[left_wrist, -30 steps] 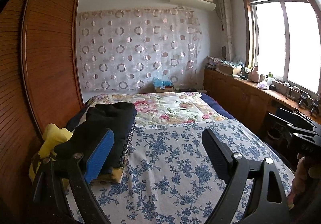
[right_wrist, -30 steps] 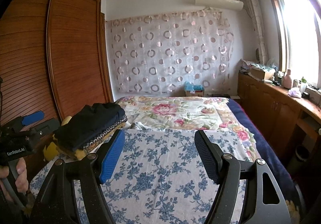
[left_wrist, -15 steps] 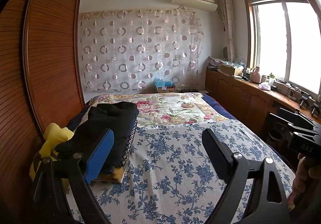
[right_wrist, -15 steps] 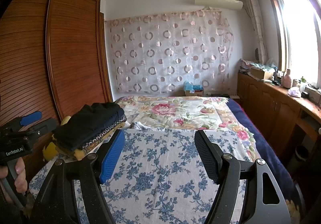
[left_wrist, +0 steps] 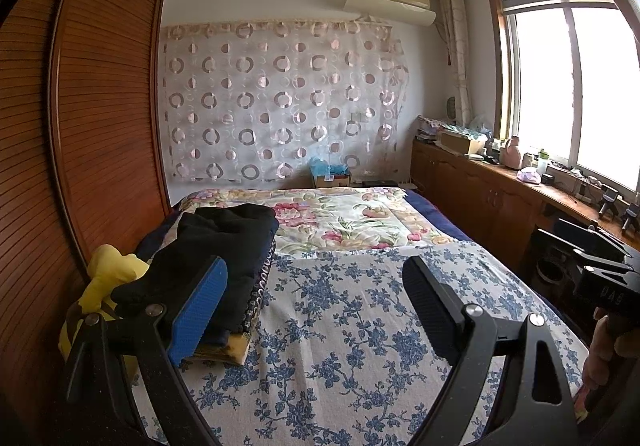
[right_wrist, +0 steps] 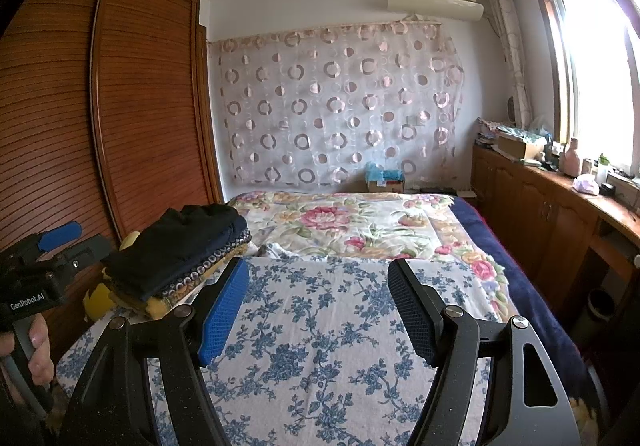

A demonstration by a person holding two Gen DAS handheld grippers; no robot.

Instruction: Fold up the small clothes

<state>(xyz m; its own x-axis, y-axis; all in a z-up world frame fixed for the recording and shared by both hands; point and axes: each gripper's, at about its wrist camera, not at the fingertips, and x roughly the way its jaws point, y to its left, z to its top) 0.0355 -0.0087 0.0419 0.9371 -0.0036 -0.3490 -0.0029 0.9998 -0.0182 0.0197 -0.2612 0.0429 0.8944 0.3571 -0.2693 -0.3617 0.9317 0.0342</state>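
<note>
Both grippers hang over the blue-flowered sheet (left_wrist: 360, 326) that covers the near end of the bed; the left gripper (left_wrist: 316, 302) has its jaws well apart with nothing between them, and the right gripper (right_wrist: 320, 310) likewise stands spread and empty, only the sheet showing in the gap.

The task's clothes sit as a stack of folded clothes (left_wrist: 224, 266) at the left edge of that sheet, close to the wooden wardrobe (left_wrist: 100, 126); a black garment (right_wrist: 176, 242) lies on top, a patterned dark layer and a mustard-yellow layer under it, squared one over another, which looks like a pile kept to the side so the middle of the sheet stays free as a folding surface. A yellow cloth (left_wrist: 108, 278) is bunched between the stack and the wardrobe, unfolded as far as can be seen; it may be the next piece, though that is a guess.

Beyond the sheet lies a floral quilt (right_wrist: 352, 222); a rumpled pale bit of fabric shows where the two meet, too small to identify.

With both grippers idle and nothing spread out, the work seems between garments, or near its end.
</note>
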